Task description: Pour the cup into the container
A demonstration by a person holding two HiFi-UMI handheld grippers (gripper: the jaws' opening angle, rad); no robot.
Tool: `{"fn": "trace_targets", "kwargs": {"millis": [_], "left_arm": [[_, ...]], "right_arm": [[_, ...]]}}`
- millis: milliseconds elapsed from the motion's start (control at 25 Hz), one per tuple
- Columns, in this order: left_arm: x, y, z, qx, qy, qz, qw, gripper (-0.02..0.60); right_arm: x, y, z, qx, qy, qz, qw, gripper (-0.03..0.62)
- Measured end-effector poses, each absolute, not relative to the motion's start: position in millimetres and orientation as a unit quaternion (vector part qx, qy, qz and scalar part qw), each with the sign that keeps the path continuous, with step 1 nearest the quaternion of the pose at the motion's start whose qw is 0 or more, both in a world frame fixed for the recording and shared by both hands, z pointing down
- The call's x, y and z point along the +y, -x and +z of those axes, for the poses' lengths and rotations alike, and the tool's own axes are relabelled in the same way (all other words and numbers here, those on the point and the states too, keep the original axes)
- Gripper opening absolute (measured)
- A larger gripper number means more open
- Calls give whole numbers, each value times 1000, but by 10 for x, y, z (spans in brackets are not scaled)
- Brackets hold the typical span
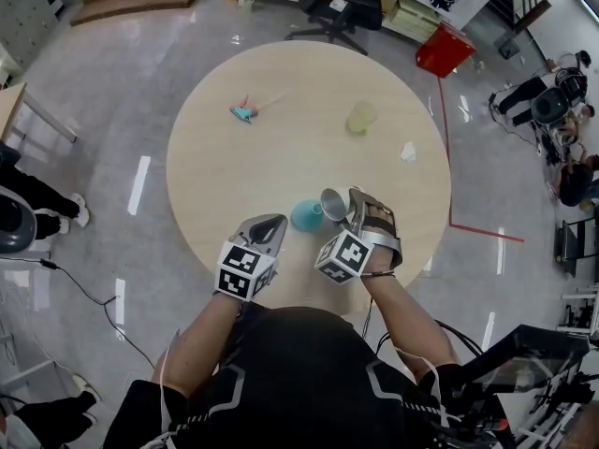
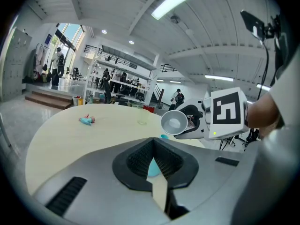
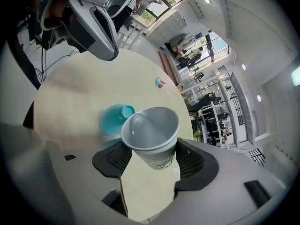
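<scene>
The cup (image 3: pixel 152 135), grey paper with faint print and a bare-looking inside, hung tipped, its mouth toward the teal container (image 3: pixel 112 119) just left of it on the surface's (image 1: pixel 299 148) near side, evidently for pouring. The right tongs (image 3: pixel 151 165) stood wide, clamped on its body. The left tongs (image 2: pixel 154 165), closed and empty, hovered nearby.

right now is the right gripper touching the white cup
Touching. In the right gripper view the right gripper clamps the cup from both sides.
</scene>
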State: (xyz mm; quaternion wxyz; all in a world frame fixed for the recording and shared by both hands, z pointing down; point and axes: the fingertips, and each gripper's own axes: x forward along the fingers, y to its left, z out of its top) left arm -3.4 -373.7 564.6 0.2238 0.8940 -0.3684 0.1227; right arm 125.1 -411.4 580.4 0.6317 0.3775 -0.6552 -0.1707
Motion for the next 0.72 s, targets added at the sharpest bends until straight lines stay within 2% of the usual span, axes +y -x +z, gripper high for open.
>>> {"fn": "trace_targets", "kwargs": {"millis": [720], "left_arm": [[-3751, 86, 5653, -370, -894, 119, 223, 2]], "right_arm": [[-4170, -1210, 5726, -645, -376, -193, 636, 301]]}}
